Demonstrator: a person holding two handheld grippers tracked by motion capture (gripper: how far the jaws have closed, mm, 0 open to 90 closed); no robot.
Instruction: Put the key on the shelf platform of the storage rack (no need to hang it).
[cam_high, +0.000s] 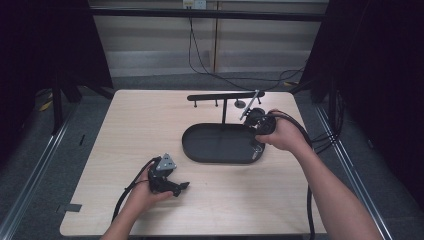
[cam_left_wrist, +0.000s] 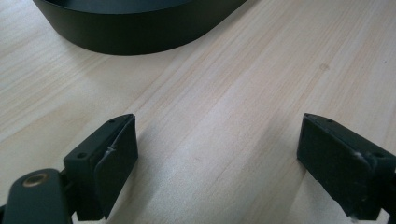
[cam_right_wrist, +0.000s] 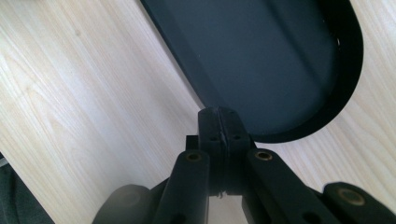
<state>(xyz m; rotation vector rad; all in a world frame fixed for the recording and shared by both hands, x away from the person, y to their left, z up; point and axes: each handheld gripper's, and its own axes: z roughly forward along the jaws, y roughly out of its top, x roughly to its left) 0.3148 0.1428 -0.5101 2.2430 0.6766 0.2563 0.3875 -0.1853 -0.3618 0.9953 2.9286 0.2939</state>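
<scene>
Black oval tray (cam_high: 220, 145) sits empty on the table (cam_high: 130, 130); left gripper (cam_left_wrist: 217, 158) spread wide, right gripper (cam_right_wrist: 219, 126) closed on nothing. Progress unclear.

Pale wooden table (cam_high: 145, 125), grey floor (cam_high: 75, 125) (cables (cam_high: 200, 57) trailing), beige wall panels (cam_high: 150, 37); dark surroundings

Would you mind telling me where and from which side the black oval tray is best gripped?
Probably the upright rim: the tray lies flat and wide, so its low wall is likely the one part thin enough for the fingers. Come from above, one finger inside and one outside. The right gripper is already at the rim's right end, apparently shut on it; the left gripper, open, could take the near left edge.
</scene>
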